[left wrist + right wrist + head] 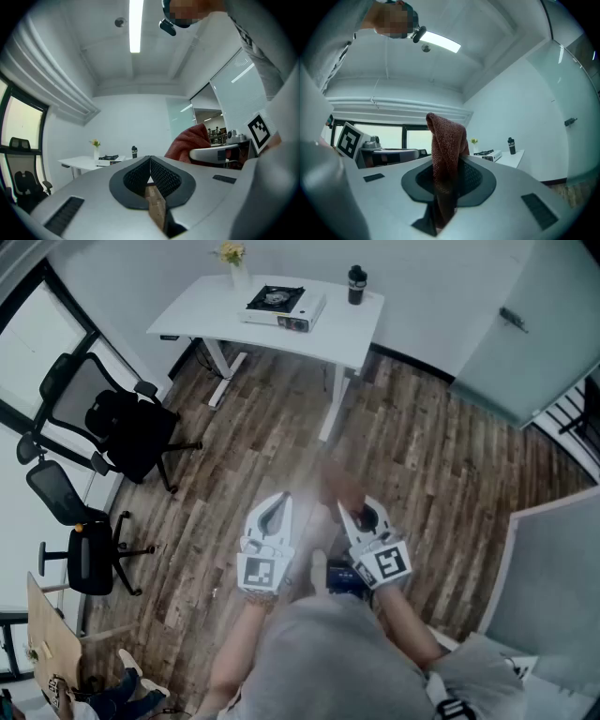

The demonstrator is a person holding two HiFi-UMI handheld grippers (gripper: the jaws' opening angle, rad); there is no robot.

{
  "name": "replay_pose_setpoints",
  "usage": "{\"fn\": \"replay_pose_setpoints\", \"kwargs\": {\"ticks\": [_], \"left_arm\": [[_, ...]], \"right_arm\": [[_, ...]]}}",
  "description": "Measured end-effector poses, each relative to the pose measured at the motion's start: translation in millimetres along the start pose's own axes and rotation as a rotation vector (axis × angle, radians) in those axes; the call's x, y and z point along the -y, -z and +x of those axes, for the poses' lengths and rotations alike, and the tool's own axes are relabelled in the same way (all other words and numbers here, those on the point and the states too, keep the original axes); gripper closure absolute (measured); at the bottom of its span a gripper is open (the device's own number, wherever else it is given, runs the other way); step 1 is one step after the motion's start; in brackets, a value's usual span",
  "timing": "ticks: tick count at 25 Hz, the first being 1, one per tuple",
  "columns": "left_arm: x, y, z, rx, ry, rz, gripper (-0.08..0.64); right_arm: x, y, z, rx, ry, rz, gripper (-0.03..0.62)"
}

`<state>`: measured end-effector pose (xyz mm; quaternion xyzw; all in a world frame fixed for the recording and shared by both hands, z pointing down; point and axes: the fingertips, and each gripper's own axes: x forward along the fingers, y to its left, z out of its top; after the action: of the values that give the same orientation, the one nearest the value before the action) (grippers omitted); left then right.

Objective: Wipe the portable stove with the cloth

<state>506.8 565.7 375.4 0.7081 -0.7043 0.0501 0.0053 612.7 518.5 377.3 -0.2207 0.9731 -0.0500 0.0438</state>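
The portable stove [280, 304] sits on a white table [206, 307] far across the room, small in the left gripper view [108, 158] and the right gripper view [487, 154]. My right gripper [361, 514] is shut on a reddish-brown cloth [446, 140], which sticks up from between the jaws; the cloth shows as a blur [339, 486] in the head view. My left gripper [275, 509] is shut with nothing in it, its pads [157, 173] pressed together. Both grippers are held close to my body, well short of the table.
A vase of yellow flowers [234, 261] and a black bottle [356, 284] also stand on the table. Two black office chairs [117, 423] are at the left. Wooden floor [281, 446] lies between me and the table. A grey partition [558, 577] is at the right.
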Motion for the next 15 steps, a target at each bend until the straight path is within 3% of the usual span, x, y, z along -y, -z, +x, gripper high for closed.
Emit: {"fn": "replay_pose_setpoints", "kwargs": {"ticks": [10,15], "left_arm": [[-29,11,79,-0.035,-0.026,0.001,0.531],[-61,20,113,-0.047,-0.031,-0.007,0.531]], "right_arm": [[61,19,54,-0.035,-0.132,0.098,0.512],[84,31,98,-0.085,-0.126,0.110,0.512]]}}
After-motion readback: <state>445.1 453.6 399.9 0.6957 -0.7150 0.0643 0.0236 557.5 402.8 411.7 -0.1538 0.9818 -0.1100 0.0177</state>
